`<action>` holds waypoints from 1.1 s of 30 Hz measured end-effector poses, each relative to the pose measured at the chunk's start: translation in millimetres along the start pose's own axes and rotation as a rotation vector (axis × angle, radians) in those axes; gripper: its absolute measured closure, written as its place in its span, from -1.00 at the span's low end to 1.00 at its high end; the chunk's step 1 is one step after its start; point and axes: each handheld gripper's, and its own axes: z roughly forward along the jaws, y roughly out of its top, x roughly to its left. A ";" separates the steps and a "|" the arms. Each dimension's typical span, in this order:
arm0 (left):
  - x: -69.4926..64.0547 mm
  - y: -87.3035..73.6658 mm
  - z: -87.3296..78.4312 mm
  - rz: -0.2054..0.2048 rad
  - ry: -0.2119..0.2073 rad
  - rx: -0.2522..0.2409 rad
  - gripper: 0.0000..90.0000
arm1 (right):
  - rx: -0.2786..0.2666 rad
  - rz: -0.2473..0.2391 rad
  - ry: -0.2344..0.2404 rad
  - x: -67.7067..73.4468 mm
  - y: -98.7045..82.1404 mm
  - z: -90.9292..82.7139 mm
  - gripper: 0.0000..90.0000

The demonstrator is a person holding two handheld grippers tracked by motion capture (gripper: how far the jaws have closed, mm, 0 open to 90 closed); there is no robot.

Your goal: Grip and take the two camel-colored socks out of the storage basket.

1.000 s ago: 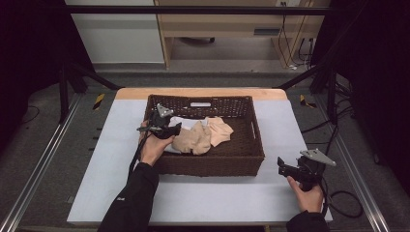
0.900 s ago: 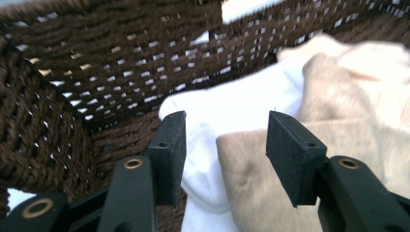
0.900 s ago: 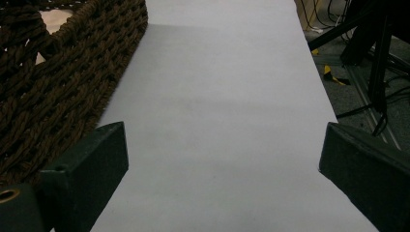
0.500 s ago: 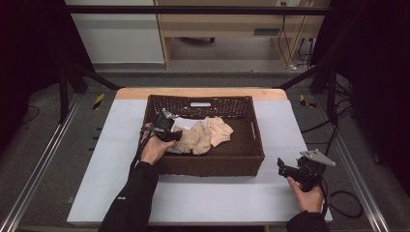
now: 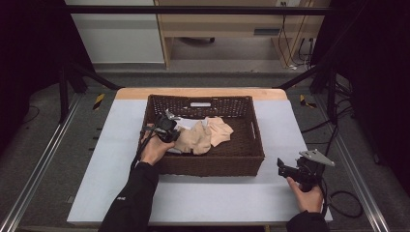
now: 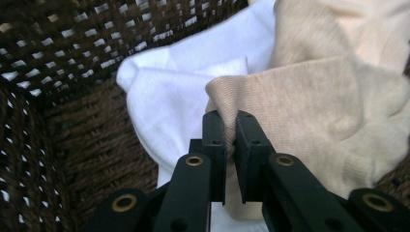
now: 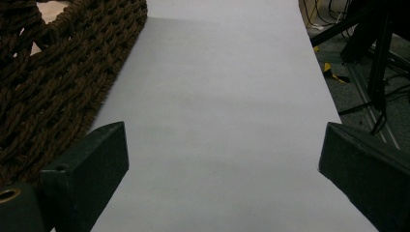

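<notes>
Left gripper (image 6: 229, 126) jaws pinch the beige sock's (image 6: 309, 116) folded edge; right gripper (image 7: 222, 159) jaws spread wide

Grey floor (image 5: 43, 130) all round, dim. Upper middle of frame: pale wooden furniture (image 5: 227, 24) against a white panel (image 5: 113, 41). Cables (image 5: 345, 205) trail at lower right. Black frame bars (image 5: 193, 9) cross the top; metal rails (image 5: 36, 174) run at left.

Nothing readable is showing anywhere: the white tag on the basket (image 5: 200, 104) is staying a blur, and the small mark on the sleeve (image 5: 121, 198) is too tiny.
</notes>
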 end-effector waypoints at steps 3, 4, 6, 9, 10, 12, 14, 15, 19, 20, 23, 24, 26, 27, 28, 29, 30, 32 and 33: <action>-0.2 -0.2 -7.9 -0.007 -0.007 -0.073 0.86 | 0.000 -0.002 -0.002 -0.5 -0.1 -0.1 -0.91; -0.5 -0.5 -11.1 -0.007 -0.008 -0.111 0.86 | 0.001 0.004 -0.001 -0.2 -0.1 -0.8 -0.91; -1.1 -0.7 -14.6 -0.006 -0.010 -0.157 0.86 | -0.003 0.003 -0.001 -0.5 0.0 -1.2 -0.91; 0.2 -0.6 -21.5 -0.019 -0.024 -0.237 0.87 | -0.004 0.006 -0.004 -0.9 -0.1 -1.0 -0.91; 0.6 -0.5 -23.3 -0.029 -0.035 -0.264 0.87 | -0.003 0.006 -0.004 -1.0 -0.1 -1.0 -0.91; 0.8 -0.2 -26.8 -0.043 -0.056 -0.314 0.88 | -0.003 0.005 -0.005 -0.9 -0.1 -0.7 -0.91; 0.7 0.4 -30.0 -0.053 -0.080 -0.346 0.88 | -0.005 0.005 -0.006 -0.9 0.0 -0.4 -0.91; 0.9 0.8 -31.6 -0.054 -0.092 -0.359 0.88 | -0.004 0.004 -0.007 -0.9 0.1 -0.2 -0.91; 1.4 3.4 -38.8 -0.078 -0.103 -0.421 0.88 | -0.005 0.002 -0.009 -1.4 0.2 0.2 -0.91; 1.4 4.3 -41.1 -0.084 -0.106 -0.432 0.88 | -0.006 0.002 -0.009 -1.5 0.3 0.0 -0.91; 0.9 7.0 -50.2 -0.095 -0.113 -0.469 0.88 | -0.007 0.003 -0.010 -1.8 0.4 0.0 -0.91; 0.2 8.0 -53.4 -0.092 -0.113 -0.490 0.88 | -0.007 0.004 -0.008 -1.8 0.4 -0.2 -0.91; -2.1 10.2 -59.7 -0.076 -0.100 -0.522 0.88 | -0.008 0.004 -0.008 -1.6 0.4 -0.4 -0.91; -3.2 11.9 -63.2 -0.079 -0.103 -0.526 0.88 | -0.009 0.003 -0.011 -1.6 0.4 -0.5 -0.91; -4.0 13.7 -66.8 -0.089 -0.117 -0.535 0.88 | -0.013 -0.002 -0.011 -1.8 0.4 -0.6 -0.91; -5.9 16.5 -72.4 -0.086 -0.126 -0.555 0.89 | -0.014 -0.003 -0.011 -1.9 0.4 -0.6 -0.91; -7.6 18.5 -76.3 -0.080 -0.128 -0.562 0.89 | -0.008 0.005 -0.010 -1.5 0.4 -0.6 -0.91; -10.2 20.8 -82.0 -0.071 -0.130 -0.575 0.89 | -0.007 0.004 -0.008 -1.6 0.5 -0.5 -0.91; -12.0 22.1 -85.8 -0.069 -0.133 -0.580 0.89 | -0.007 0.004 -0.010 -1.6 0.5 -0.6 -0.91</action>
